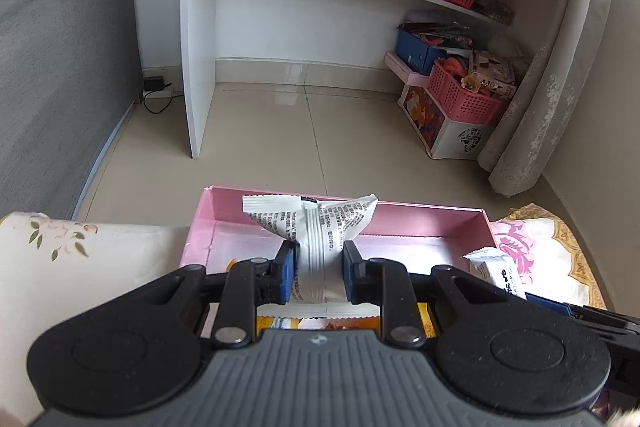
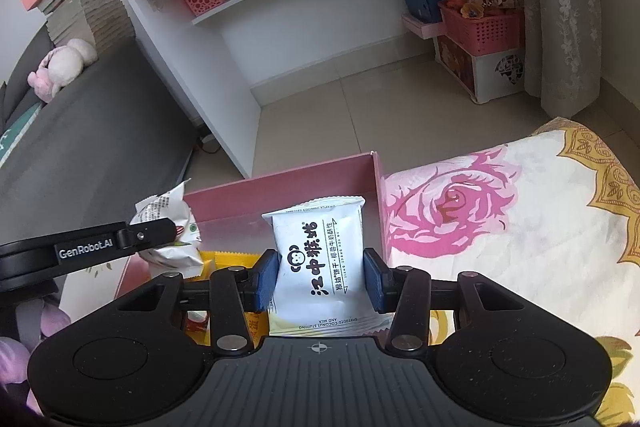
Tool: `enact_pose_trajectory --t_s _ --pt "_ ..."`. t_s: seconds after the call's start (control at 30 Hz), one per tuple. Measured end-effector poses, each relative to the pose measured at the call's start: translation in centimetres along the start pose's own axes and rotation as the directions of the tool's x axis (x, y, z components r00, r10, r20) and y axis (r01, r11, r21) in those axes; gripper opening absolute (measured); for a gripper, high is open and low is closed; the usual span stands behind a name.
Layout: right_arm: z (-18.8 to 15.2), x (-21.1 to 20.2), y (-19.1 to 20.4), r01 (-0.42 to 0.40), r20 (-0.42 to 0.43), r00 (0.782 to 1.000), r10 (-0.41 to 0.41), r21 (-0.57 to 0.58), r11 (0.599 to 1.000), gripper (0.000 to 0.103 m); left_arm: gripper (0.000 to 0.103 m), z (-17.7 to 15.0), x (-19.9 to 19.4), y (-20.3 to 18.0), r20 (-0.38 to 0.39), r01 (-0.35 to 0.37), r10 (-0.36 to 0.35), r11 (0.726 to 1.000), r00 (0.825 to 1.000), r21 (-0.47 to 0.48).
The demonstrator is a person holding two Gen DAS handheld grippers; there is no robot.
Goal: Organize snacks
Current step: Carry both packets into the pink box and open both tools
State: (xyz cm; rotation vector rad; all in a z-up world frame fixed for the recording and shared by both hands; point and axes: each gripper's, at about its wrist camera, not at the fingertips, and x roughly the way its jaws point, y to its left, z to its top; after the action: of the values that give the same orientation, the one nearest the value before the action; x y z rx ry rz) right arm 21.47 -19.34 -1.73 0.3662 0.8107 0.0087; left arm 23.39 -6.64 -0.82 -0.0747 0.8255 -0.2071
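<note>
Two packets are mid-placement: my left tongs (image 1: pixel 319 269) pinch a crumpled packet (image 1: pixel 316 227), my right tongs (image 2: pixel 319 279) grip a biscuit packet (image 2: pixel 320 259), both above the pink box (image 1: pixel 432 217); next I should lower and release.

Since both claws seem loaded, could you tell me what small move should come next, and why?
Probably lower the right claw a little and release its white biscuit packet into the pink box. The packet already hangs over the box's right end, while the left claw holds its own packet there too.
</note>
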Motion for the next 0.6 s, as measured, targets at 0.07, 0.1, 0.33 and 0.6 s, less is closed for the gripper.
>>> enact_pose_trajectory --t_s 0.07,0.1,0.33,0.6 --pt "0.1 0.2 0.1 0.0 0.005 1.0 0.0 -0.013 1.0 0.045 0.022 0.1 0.4 -0.4 -0.004 -0.009 0.009 1.0 1.0 0.021" --pt "0.1 0.2 0.2 0.002 0.007 1.0 -0.001 -0.017 1.0 0.045 0.022 0.1 0.5 -0.6 -0.004 -0.014 0.014 0.999 1.0 0.033" --pt "0.5 0.0 0.2 0.008 0.039 0.999 -0.007 -0.021 1.0 0.045 0.03 0.2 0.7 -1.4 0.008 -0.026 0.025 0.996 1.0 0.083" --pt "0.6 -1.1 -0.2 0.012 0.05 0.999 -0.012 0.0 1.0 0.069 0.054 -0.1 -0.2 -1.9 0.023 -0.025 0.022 0.991 0.999 0.132"
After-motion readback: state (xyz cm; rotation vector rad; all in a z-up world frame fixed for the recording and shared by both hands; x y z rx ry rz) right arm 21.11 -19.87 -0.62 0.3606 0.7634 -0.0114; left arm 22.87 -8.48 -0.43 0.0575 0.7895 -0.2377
